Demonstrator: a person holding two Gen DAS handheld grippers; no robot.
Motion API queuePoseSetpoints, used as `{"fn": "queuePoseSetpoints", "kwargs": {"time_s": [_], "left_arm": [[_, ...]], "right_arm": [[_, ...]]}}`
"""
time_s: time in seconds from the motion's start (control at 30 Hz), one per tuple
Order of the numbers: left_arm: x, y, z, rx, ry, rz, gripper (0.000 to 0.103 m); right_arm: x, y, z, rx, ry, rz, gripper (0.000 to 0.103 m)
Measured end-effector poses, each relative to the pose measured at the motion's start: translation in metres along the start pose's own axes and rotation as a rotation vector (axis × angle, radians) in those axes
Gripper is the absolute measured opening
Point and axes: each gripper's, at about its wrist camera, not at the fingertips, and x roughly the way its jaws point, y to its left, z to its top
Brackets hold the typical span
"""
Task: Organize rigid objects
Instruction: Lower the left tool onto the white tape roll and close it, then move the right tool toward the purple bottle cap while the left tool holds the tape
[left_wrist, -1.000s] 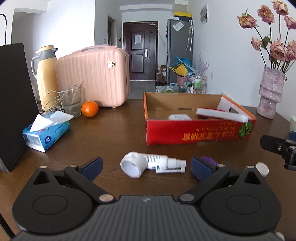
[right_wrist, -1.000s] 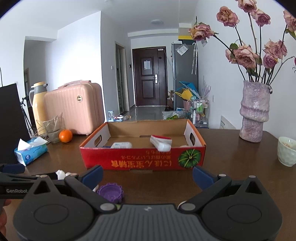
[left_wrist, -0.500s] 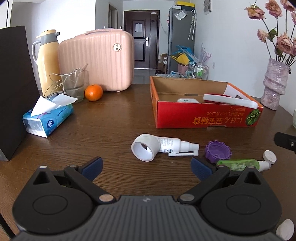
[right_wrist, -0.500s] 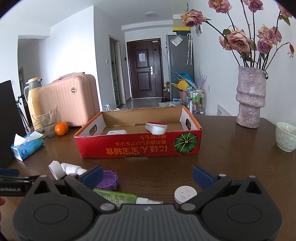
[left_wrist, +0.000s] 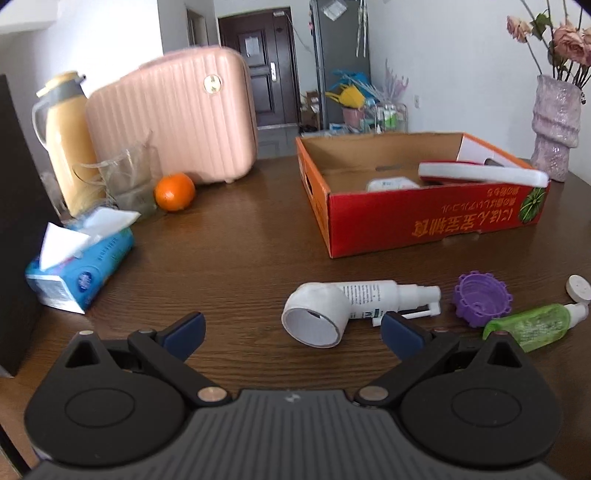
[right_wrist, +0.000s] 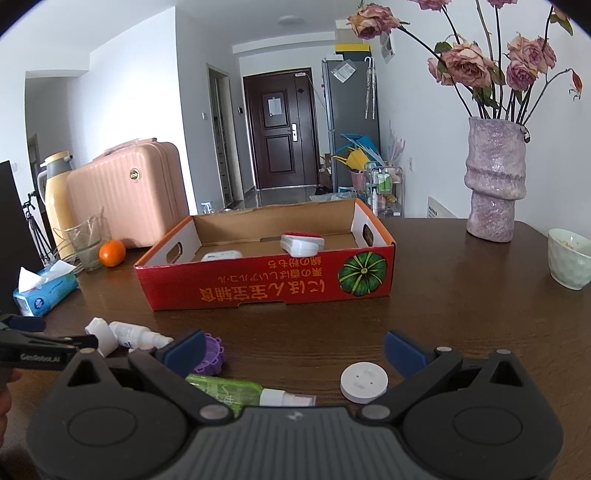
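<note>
Brown wood makes up the worktop (left_wrist: 240, 258), and a hallway with a dark door lies behind it. Both tongs are wide open and hold nothing.

Left tongs (left_wrist: 291, 328) hover low over the worktop. Just in front of them lies one white spray bottle (left_wrist: 354, 304) on its side, with its big round cap pointing at the camera and its thin nozzle pointing right. It sits between the two blue fingertips (left_wrist: 184, 328), nearer the right one. Beside it to the right is one purple lid (left_wrist: 482, 297) with a bumpy edge. Next comes one green bottle (left_wrist: 532, 325) lying flat, then one small white round disc (left_wrist: 579, 287).

Right tongs (right_wrist: 293, 347) hover over the same things. The white disc (right_wrist: 364, 382) lies between the fingertips, close to the right one. The green bottle (right_wrist: 229, 391) and purple lid (right_wrist: 212, 354) sit by the left fingertip.

Farther back stands one red cardboard box (right_wrist: 266, 288) with a green pumpkin picture on it. Two white things lie inside it. Off to the left are one orange (left_wrist: 174, 192), one blue tissue pack (left_wrist: 79, 266), one pink suitcase (left_wrist: 173, 118) and one yellow jug (left_wrist: 68, 140). One purple vase (right_wrist: 493, 181) with pink roses stands to the right.
</note>
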Motion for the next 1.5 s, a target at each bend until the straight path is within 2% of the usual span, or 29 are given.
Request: {"fn": "queuePoseSetpoints", "kwargs": {"time_s": [0.17, 0.23, 0.37, 0.43, 0.53, 0.57, 0.6, 0.87, 1.27, 1.5], "left_arm": [[0.015, 0.003, 0.002, 0.011, -0.007, -0.02, 0.103], [0.018, 0.004, 0.003, 0.013, -0.017, -0.026, 0.1], [0.024, 0.007, 0.003, 0.008, -0.003, -0.061, 0.078], [0.027, 0.009, 0.003, 0.005, 0.008, -0.087, 0.074], [0.028, 0.009, 0.003, 0.013, 0.009, -0.116, 0.062], [0.028, 0.009, 0.002, 0.017, 0.009, -0.13, 0.052], [0.028, 0.008, 0.002, 0.022, 0.012, -0.144, 0.048], [0.019, 0.006, -0.001, 0.031, -0.022, -0.113, 0.047], [0.003, 0.017, 0.0, -0.024, -0.076, -0.022, 0.047], [-0.023, 0.007, -0.006, -0.051, -0.107, -0.039, 0.047]], "right_arm": [[0.004, 0.0, -0.002, -0.001, 0.013, -0.005, 0.103], [0.007, 0.0, -0.003, -0.002, 0.021, -0.007, 0.103], [0.012, 0.001, -0.005, -0.006, 0.038, -0.01, 0.103], [0.015, 0.002, -0.006, -0.01, 0.048, -0.013, 0.103], [0.017, 0.003, -0.007, -0.017, 0.058, -0.015, 0.103], [0.018, 0.003, -0.008, -0.018, 0.06, -0.016, 0.103], [0.018, 0.004, -0.008, -0.02, 0.061, -0.016, 0.103], [0.017, 0.004, -0.008, -0.021, 0.057, -0.013, 0.103], [0.017, 0.005, -0.008, -0.027, 0.056, -0.005, 0.103], [0.015, 0.008, -0.008, -0.034, 0.056, 0.004, 0.103]]}}
